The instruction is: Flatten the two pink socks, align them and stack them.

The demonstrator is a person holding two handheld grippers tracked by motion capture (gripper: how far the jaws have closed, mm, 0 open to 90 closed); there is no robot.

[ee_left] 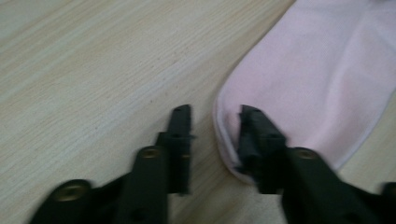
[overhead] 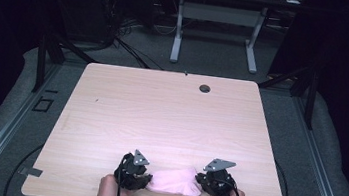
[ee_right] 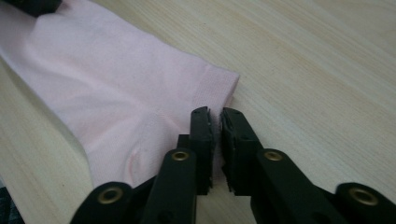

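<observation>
A pink sock (overhead: 175,182) lies flat on the counter (overhead: 170,117), close to its near edge, stretched sideways between the two grippers. In the left gripper view its rounded toe end (ee_left: 233,107) sits right at the jaws; in the right gripper view the ribbed cuff (ee_right: 212,88) ends just ahead of the jaws.

The left gripper (ee_left: 212,114) has its jaws released, with a clear gap between them. One jaw rests over the toe's hem and the other stands on bare wood beside it, so the hem runs through the gap but is not yet pinched. The right gripper (ee_right: 215,116) has its jaws clenched nearly together at the cuff's corner; a thin edge of fabric may lie between them, though the view cannot confirm it.

The step in hand looks like taking hold of both ends, probably to lift or fold the sock. To do it well, the left gripper should slide a little further over the hem before closing, so that it catches both layers and not just the seam. The right gripper should check its bite on the cuff. Both should lift evenly, keeping the sock taut and clear of the counter's near edge.
</observation>
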